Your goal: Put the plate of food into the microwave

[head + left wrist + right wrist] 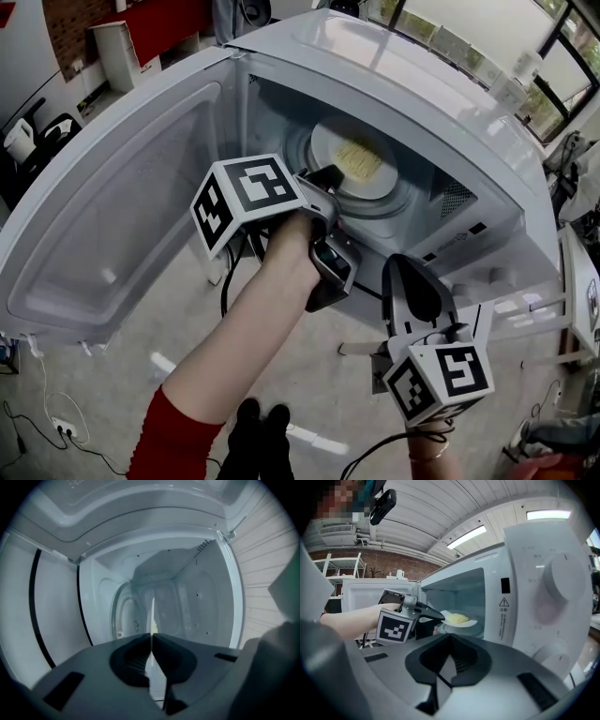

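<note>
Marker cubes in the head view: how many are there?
2. One cube on the left hand-held gripper, holding the plate inside the microwave; one on the right hand-held gripper, lower right.

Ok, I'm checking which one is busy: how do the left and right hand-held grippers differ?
The left hand-held gripper is shut on the plate's rim and reaches inside the microwave. The right hand-held gripper is shut on nothing and hangs outside, in front of it. Both carry a marker cube.

Plate [358,165] inside microwave [441,112]; door [122,216] at left
</note>
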A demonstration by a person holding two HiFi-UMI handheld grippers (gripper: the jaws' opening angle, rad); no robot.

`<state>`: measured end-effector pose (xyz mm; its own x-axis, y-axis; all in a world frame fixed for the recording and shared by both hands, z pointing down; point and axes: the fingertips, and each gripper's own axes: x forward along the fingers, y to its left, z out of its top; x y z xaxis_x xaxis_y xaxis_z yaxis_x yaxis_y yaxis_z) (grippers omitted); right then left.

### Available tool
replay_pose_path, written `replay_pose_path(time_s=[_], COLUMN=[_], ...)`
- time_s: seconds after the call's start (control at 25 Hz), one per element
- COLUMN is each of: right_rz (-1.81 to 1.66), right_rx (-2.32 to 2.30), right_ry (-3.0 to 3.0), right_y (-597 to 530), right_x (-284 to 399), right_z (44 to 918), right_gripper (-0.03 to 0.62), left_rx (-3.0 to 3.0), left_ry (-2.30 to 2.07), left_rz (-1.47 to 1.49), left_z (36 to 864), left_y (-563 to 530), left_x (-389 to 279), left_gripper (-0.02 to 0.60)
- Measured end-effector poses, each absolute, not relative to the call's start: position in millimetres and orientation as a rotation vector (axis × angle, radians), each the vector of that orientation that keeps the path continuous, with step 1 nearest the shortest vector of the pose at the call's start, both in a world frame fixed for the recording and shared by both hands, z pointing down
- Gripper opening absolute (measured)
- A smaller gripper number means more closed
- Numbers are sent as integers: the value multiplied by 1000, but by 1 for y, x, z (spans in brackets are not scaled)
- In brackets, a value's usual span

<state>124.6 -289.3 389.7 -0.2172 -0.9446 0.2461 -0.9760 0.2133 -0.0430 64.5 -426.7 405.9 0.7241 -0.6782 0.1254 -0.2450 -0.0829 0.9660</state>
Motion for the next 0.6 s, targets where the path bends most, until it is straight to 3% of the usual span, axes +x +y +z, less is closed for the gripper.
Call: replay_pose_path(time_s=[0.6], right_rz=[267], right_rx=[1820], right_ry=[-2305], right_y=[-298], right_x=[122], right_z=[385], right_gripper=[12], left_rx=[1704], left_ry=[-843], left_rz=[-280], left_z=[415], left_y=[-442], left_x=[72], left_gripper=[21])
